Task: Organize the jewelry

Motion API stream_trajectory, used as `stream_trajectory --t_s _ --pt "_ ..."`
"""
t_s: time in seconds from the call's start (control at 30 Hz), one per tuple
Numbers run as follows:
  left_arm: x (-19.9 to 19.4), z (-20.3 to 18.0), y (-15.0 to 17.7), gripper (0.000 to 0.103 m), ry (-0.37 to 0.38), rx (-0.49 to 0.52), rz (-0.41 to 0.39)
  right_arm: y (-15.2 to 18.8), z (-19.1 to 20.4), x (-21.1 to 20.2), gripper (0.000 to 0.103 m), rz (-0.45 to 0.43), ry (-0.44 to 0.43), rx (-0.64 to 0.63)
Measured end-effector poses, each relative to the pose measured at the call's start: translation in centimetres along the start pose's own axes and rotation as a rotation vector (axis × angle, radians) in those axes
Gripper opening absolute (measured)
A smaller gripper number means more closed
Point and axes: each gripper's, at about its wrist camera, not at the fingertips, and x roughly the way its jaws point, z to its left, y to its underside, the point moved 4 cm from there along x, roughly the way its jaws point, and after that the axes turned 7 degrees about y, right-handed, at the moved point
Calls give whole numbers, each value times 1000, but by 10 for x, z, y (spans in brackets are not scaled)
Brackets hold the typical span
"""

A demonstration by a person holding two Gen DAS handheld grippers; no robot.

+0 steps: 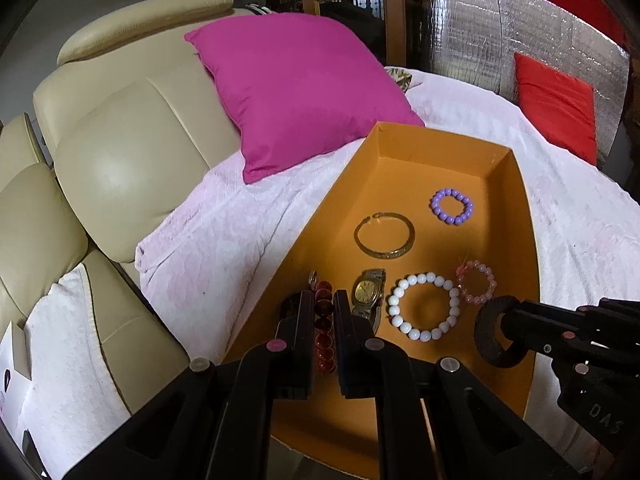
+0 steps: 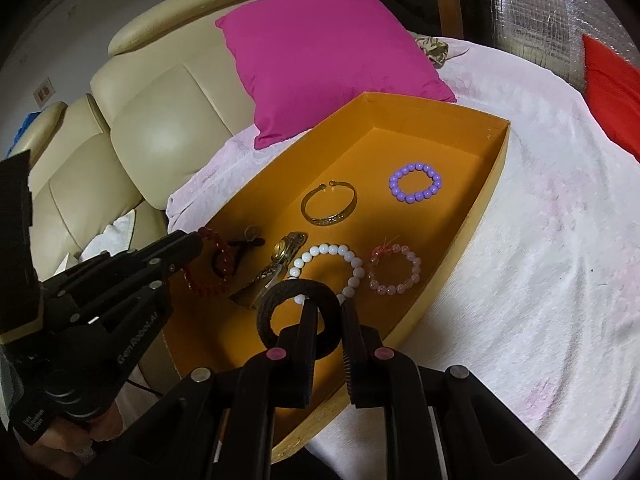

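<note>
Nearest, the left gripper has its flat black fingers closed narrowly on a dark red bracelet of glossy translucent beads, at the near left of the orange cardboard tray. The right gripper pinches a thick black textured ring-shaped bangle by its rim, one finger through the ring, just over the tray's near end. Beyond them on the tray floor lie a gold-faced wristwatch with a metal band, a white round-bead bracelet and a pink translucent bead bracelet. Farther in sit an open gold cuff bangle and a purple bead bracelet. The tray rests on a pale pink fuzzy blanket, with a magenta pillow and cream leather sofa behind.
</note>
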Motion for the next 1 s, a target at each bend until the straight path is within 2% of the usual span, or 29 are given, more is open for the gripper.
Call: stream_trajectory --t_s 0.37,0.53,0.77,0.9,1.0 --pt "10 3 4 11 -21 -13 24 -4 -2 3 15 -7 -32 34" --pt "7 5 3 45 -45 -22 9 -9 -4 -3 15 -33 -61 61" --pt "0 15 -2 50 -63 -50 -10 -13 -10 -8 15 -52 -87 94" --pt "-4 19 -3 62 -77 -65 -25 -12 -12 -9 15 -49 -78 90" --pt "-10 19 -7 65 -86 -73 -35 -12 -15 -13 15 -54 -73 96"
